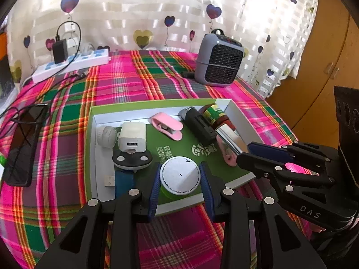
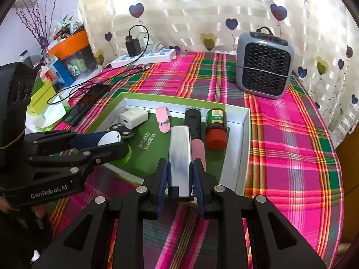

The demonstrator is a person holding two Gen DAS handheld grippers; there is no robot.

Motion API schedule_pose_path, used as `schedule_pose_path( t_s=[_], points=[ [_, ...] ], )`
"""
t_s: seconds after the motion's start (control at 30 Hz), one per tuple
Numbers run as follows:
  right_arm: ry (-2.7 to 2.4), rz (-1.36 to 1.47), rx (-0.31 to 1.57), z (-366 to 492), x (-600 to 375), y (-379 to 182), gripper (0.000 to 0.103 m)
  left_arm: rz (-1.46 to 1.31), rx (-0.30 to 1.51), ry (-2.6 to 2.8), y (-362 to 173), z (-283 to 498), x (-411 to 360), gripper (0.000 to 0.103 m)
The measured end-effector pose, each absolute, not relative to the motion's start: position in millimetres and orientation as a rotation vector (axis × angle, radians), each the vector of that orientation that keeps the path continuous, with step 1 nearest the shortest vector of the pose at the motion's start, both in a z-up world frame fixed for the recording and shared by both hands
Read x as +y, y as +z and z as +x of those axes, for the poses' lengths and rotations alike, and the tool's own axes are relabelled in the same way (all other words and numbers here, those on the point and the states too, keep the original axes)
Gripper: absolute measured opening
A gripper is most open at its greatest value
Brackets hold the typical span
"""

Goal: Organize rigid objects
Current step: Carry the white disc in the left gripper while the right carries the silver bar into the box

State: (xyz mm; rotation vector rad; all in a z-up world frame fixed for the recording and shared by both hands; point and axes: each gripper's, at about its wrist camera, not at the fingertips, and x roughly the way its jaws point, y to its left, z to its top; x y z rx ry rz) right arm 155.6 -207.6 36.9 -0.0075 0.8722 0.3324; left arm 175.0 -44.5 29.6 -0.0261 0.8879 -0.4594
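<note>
A shallow green-and-white box (image 1: 94, 134) lies on the plaid cloth. My left gripper (image 1: 180, 168) is shut on a round green jar with a white lid (image 1: 180, 176), held over the box's near edge. From the right, my right gripper (image 1: 251, 150) reaches in, shut on a shiny silver bar (image 1: 228, 137). In the right wrist view the bar (image 2: 179, 154) sits upright between the pads of the right gripper (image 2: 180, 165), over the box (image 2: 244, 134). There the left gripper (image 2: 107, 143) holds the jar (image 2: 110, 137) at the left.
In the box lie a white USB charger (image 1: 132, 137), a pink clip (image 1: 167, 124), a black torch (image 1: 198, 123), a red-capped brown bottle (image 1: 215, 115), a black disc (image 1: 132, 159) and a blue USB stick (image 1: 122, 181). A grey heater (image 1: 218, 60), power strip (image 1: 71, 63) and phone (image 1: 24, 143) surround it.
</note>
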Motion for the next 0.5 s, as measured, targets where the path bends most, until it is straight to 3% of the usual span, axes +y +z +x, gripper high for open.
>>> schedule_pose_path(
  t_s=[0.5],
  points=[
    [0.371,-0.043,0.924,175,-197,20,0.024,-0.018,0.923,-0.454,12,189,-46,0.033]
  ],
)
